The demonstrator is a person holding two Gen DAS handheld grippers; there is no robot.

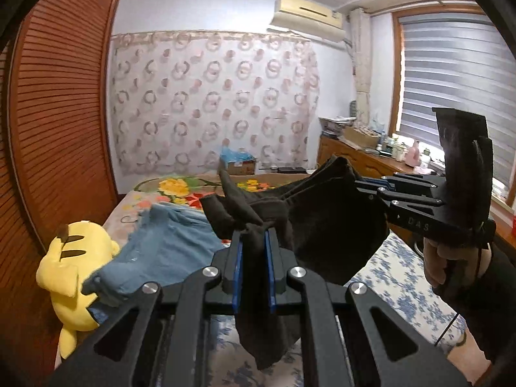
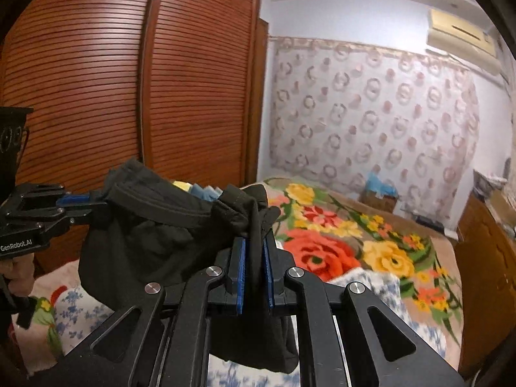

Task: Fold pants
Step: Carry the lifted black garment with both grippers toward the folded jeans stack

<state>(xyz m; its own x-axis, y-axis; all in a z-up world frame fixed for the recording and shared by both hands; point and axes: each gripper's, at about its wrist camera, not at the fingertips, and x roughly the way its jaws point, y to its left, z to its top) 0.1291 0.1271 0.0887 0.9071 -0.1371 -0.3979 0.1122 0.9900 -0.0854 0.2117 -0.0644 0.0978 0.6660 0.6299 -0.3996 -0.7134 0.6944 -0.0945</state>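
The black pants [image 1: 322, 225] hang in the air above the bed [image 1: 403, 267], stretched between the two tools. The left hand-held gripper [image 1: 253, 242] has its blue pads [image 1: 238, 258] pressed together on a bunched fold of the dark cloth; part of the fabric pokes up past the fingertips and a flap droops down between the black linkages toward the bed. The right hand-held gripper [image 2: 254, 245] is likewise pinching a gathered edge of the same pants, with cloth standing up above its fingertips and a loose part sagging below.

In the left wrist view the right hand-held gripper comes in from the side, above the bed, clamped on the far end of the pants, with a hand [image 1: 448, 264] around its grip. In the right wrist view the left hand-held gripper sits at the opposite side, holding the other end, so the pants sag in a dark pouch between the two.

On the bed, beyond the hanging pants, lies a pair of blue jeans [image 1: 167, 251]. A yellow plush toy [image 1: 74, 267] rests at the bed's edge just beside the jeans, toward the wooden wardrobe [image 1: 58, 113].
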